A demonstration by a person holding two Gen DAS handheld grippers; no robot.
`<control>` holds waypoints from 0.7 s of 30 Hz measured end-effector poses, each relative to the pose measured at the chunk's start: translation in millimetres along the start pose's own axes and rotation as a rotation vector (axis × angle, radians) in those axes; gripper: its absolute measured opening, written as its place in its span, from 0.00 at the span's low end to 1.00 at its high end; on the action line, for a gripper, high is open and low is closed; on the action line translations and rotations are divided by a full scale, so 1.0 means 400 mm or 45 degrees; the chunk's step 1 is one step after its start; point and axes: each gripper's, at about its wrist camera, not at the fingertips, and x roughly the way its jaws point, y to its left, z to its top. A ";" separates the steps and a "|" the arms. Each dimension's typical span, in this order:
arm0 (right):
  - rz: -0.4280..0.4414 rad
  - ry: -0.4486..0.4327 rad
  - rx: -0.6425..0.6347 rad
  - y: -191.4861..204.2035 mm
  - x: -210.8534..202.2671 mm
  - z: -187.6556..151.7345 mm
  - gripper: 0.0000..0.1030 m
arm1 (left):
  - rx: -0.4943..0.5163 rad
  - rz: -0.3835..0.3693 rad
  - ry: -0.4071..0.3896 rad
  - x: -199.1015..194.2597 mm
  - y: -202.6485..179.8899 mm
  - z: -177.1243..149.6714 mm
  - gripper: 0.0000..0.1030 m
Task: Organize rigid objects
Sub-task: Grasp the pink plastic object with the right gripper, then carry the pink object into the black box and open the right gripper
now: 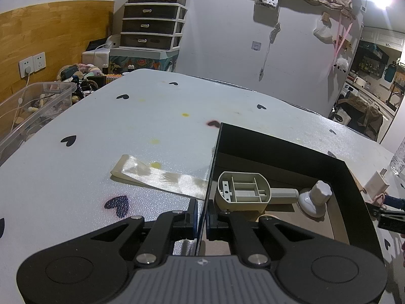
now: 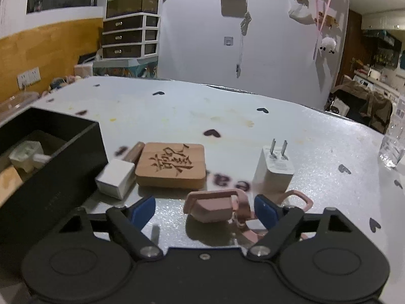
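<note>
1. Black box (image 1: 291, 147) on the table (image 1: 126, 131), wall pinched tight by the left gripper (image 1: 201, 224); grey part (image 1: 243, 190) and white knob (image 1: 316, 197) already inside.
2. Wooden block (image 2: 170, 164), white plug (image 2: 273, 169) and small white cube (image 2: 115, 178) waiting outside.
3. Pink clip (image 2: 212, 206) between the right gripper (image 2: 205, 209) pads, jaws wide, not touching.
4. Probably the grabbing step: squeeze the clip, lift, then drop in the box.

A pale tabletop (image 2: 253, 106) dotted with dark hearts is carrying a black box (image 2: 58, 177), a carved wooden block (image 2: 172, 166), a small white cube (image 2: 115, 178), a white plug (image 2: 273, 173), a pink clip (image 2: 215, 206), a clear glass (image 2: 392, 147) and a shiny ribbon (image 1: 157, 174).
</note>
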 end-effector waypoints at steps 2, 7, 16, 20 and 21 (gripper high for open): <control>-0.019 -0.006 -0.022 0.004 0.004 -0.006 0.78 | -0.001 0.000 0.000 0.000 0.000 0.000 0.06; -0.054 -0.021 -0.053 0.001 0.002 -0.009 0.65 | -0.001 0.001 0.000 0.000 0.000 0.000 0.06; -0.048 -0.043 -0.065 0.003 -0.020 0.001 0.57 | 0.000 0.001 0.000 0.000 0.000 0.000 0.06; -0.025 -0.135 -0.045 0.014 -0.085 0.038 0.57 | 0.000 0.001 0.000 0.000 0.000 0.000 0.06; -0.005 -0.167 -0.044 0.020 -0.106 0.054 0.57 | -0.001 0.001 0.000 0.000 0.000 0.000 0.06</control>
